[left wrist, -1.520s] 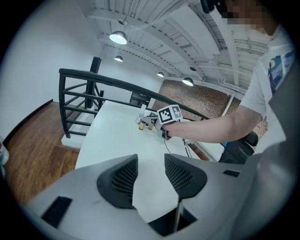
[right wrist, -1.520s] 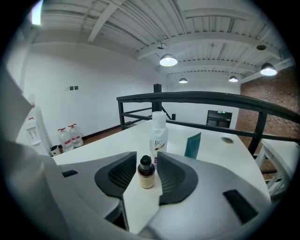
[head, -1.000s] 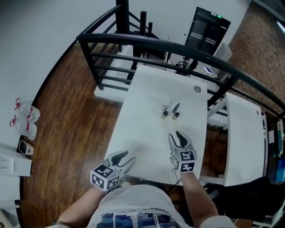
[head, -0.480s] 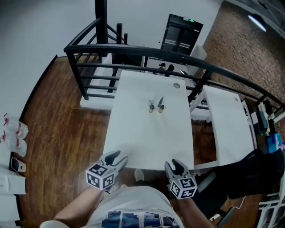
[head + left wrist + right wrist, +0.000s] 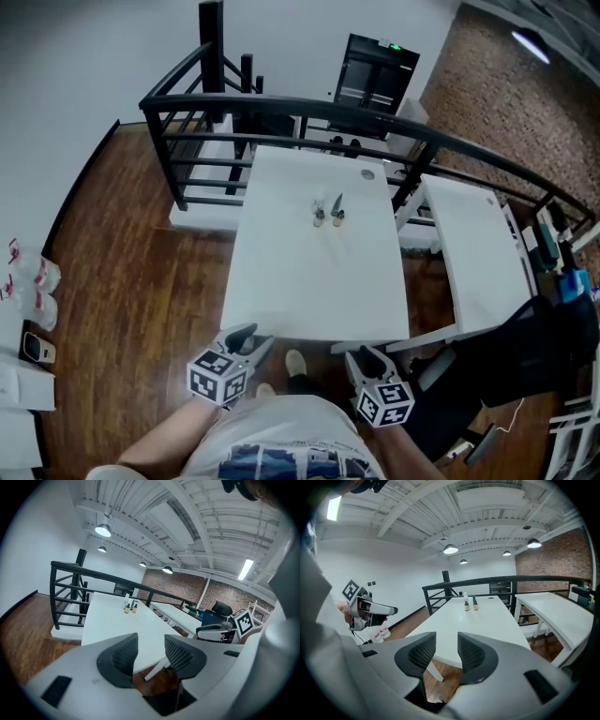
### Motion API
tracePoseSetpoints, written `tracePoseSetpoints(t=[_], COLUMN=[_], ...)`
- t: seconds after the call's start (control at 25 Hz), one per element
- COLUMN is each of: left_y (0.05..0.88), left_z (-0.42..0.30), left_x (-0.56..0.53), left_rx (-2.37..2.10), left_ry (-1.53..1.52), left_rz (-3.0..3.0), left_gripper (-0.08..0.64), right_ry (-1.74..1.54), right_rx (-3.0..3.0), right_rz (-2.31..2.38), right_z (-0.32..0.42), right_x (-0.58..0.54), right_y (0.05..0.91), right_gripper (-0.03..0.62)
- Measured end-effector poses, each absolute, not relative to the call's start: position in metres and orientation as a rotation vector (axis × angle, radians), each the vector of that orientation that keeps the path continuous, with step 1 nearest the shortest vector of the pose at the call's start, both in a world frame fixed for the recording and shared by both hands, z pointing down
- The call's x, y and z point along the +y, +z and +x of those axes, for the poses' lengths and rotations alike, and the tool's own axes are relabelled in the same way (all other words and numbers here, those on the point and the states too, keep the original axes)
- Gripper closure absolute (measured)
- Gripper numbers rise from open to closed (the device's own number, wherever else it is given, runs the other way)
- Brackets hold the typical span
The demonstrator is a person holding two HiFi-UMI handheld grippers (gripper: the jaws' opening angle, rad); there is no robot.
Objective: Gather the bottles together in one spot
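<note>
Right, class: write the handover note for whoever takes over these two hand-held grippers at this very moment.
Left hand-held gripper: open, empty, off the table's near edge.
Right hand-held gripper: open, empty, also short of the table.
Bottles: standing close together on the white table, toward its far end.
Done: the bottles look gathered in one spot.
Left: probably nothing; no stray bottle shows on the table, but check.

The bottles (image 5: pixel 320 220) stand upright in a tight cluster well ahead of me on the white table (image 5: pixel 281 291), past its middle: two small amber bottles (image 5: pixel 475 604) with dark caps side by side, a pale bottle (image 5: pixel 465 595) just behind the left one
</note>
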State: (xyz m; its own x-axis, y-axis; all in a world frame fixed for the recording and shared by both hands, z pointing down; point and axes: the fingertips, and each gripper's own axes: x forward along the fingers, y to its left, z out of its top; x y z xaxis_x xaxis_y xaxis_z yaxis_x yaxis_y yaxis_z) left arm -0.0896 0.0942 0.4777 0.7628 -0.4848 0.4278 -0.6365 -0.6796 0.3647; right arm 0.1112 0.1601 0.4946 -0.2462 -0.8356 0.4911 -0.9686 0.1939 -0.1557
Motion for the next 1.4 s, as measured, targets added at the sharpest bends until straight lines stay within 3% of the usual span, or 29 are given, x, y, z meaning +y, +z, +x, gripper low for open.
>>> tracePoseSetpoints(t=[0.24,0.44,0.68,1.4], left_y=[0.470,0.476,0.487,0.494], left_z=[-0.095,-0.102,-0.109,-0.065], left_x=[0.106,0.113,0.109,0.002], left_rx=[-0.849,-0.861,-0.879,-1.009], left_ry=[0.374,0.369,0.367,0.460], left_rz=[2.476,2.467,2.425,2.333], left_gripper=[0.400,0.400,0.400,0.400], right_ry=[0.631,0.625,0.620,0.631], right_rx=[-2.193,-2.218,-2.219,-2.277], right_rz=[1.664,1.608,1.572,1.487], right_z=[0.099,0.091,0.099,0.156], right_x=[0.169,0.166,0.148,0.004], right_y=[0.497,0.498,0.502,0.504], right_gripper=[0.418,0.359,0.341,0.341])
